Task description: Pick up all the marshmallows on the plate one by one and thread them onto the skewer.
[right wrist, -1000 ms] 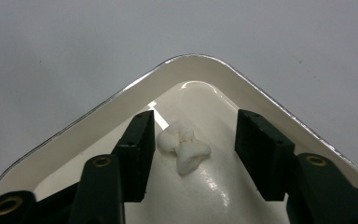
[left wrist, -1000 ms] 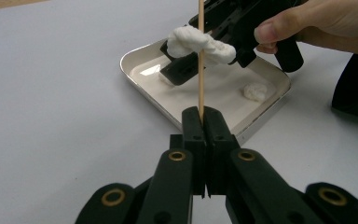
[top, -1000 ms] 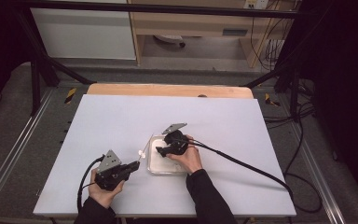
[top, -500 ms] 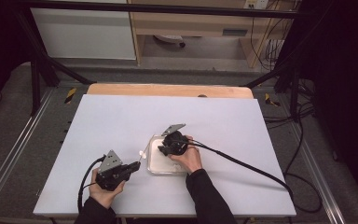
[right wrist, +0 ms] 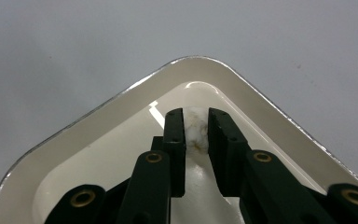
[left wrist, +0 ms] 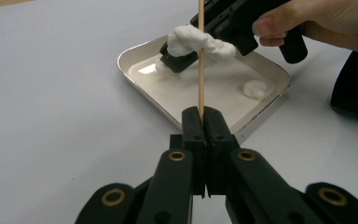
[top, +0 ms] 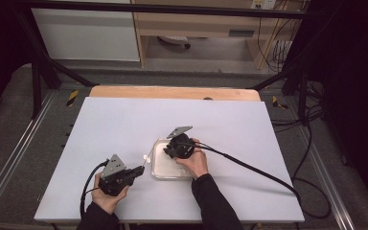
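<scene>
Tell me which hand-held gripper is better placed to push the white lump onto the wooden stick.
The right hand-held gripper. Its jaws have just been closing on the white lump over the tray, while the left hand-held gripper is shut on the stick, holding it up beside the tray.

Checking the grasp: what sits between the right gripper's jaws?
In the right gripper view, a white marshmallow-like lump sits between the jaws of the right gripper, which have just been closing, above the white tray.

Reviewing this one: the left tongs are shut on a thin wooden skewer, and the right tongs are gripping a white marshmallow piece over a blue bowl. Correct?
Not quite. The left tongs do clamp the skewer, and the right tongs grip the white piece, but over a shallow white tray, not a blue bowl, as the right gripper view shows.
</scene>
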Motion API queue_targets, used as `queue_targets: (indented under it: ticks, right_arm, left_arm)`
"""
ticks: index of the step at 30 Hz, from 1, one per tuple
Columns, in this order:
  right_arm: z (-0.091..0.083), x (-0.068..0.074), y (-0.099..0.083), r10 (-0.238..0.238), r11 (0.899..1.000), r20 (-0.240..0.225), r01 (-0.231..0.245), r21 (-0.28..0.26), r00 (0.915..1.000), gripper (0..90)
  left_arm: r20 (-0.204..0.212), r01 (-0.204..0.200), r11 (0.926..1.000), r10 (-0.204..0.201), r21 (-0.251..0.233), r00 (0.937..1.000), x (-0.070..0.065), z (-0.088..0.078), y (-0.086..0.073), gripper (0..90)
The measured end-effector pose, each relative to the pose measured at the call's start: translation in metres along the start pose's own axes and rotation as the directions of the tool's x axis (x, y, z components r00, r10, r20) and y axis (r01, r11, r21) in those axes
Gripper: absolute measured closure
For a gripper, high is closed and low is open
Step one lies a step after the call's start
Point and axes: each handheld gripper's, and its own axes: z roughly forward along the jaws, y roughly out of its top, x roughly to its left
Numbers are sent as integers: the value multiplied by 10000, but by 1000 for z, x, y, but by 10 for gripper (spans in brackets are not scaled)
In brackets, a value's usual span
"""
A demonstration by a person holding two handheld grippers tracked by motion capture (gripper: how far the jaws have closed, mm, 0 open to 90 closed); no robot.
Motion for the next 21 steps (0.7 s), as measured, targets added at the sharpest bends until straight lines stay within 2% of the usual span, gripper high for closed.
queue_targets:
  ticks: [8,15,21]
  right_arm:
    - [-20,4,7,-11,9991,-210,2,-429,9998,786]
    - [-39,10,11,-219,9966,-455,182,-805,9987,790]
    - [-53,11,11,-194,9936,-661,119,-1124,9976,792]
  left_arm:
    - [-6,-27,10000,27,-13,10000,-1,0,0,891]
    - [13,-72,10000,72,-16,10000,-1,0,0,891]
    - [19,-115,9999,115,-18,9999,-2,0,0,891]
